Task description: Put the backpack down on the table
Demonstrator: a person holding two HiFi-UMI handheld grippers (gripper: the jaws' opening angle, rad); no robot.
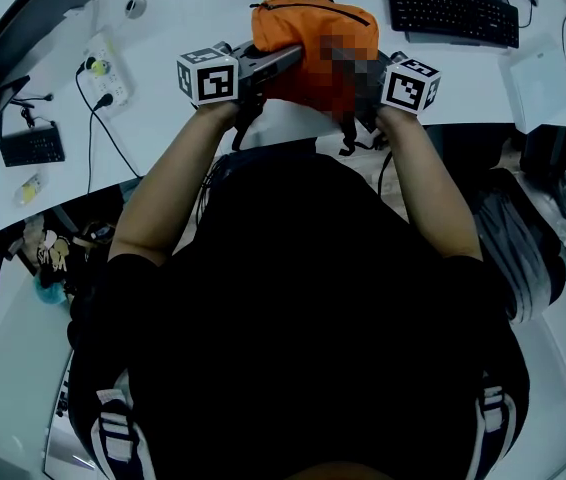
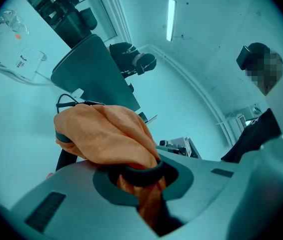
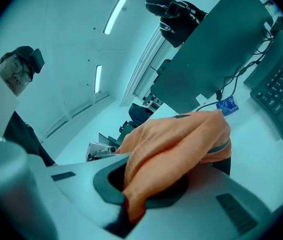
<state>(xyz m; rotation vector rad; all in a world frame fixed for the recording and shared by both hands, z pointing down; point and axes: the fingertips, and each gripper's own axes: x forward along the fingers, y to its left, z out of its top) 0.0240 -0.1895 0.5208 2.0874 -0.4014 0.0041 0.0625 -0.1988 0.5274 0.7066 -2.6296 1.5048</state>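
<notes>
White desk (image 1: 193, 8) lies beneath the crumpled orange fabric backpack (image 1: 308, 33) — left gripper (image 2: 146, 194) and right gripper (image 3: 129, 204) flank it, both pinching its cloth.

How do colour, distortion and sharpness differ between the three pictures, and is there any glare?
Head view: near-natural colours, even light on the white table, orange backpack sharp, edges bent by the wide lens. Left gripper view: strong teal cast, dark round border, ceiling lamp bright but without flare. Right gripper view: same teal cast and border, keyboard curved at the edge.
</notes>
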